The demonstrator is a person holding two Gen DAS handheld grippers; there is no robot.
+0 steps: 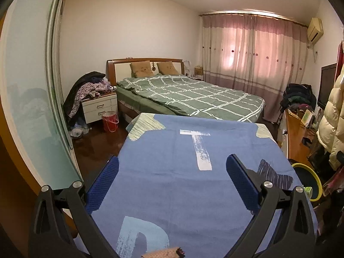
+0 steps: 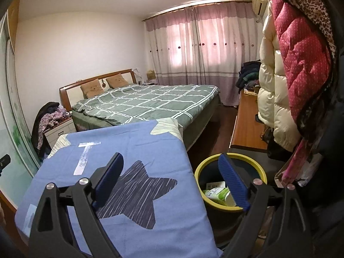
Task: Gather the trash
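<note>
Both hands empty, bin at the right of the blue-covered bench

Left wrist view: our left gripper (image 1: 172,167) has its fingers spread wide over the bare blue cloth (image 1: 182,150), holding nothing; the bin (image 1: 316,178) sits off to its right. Right wrist view: our right gripper (image 2: 171,167) is wide open and empty too, its right finger (image 2: 232,180) over the bin (image 2: 200,172), where a green packet (image 2: 217,194) lies. The right hand is nearer; coats (image 2: 301,64) crowd that side.
</note>
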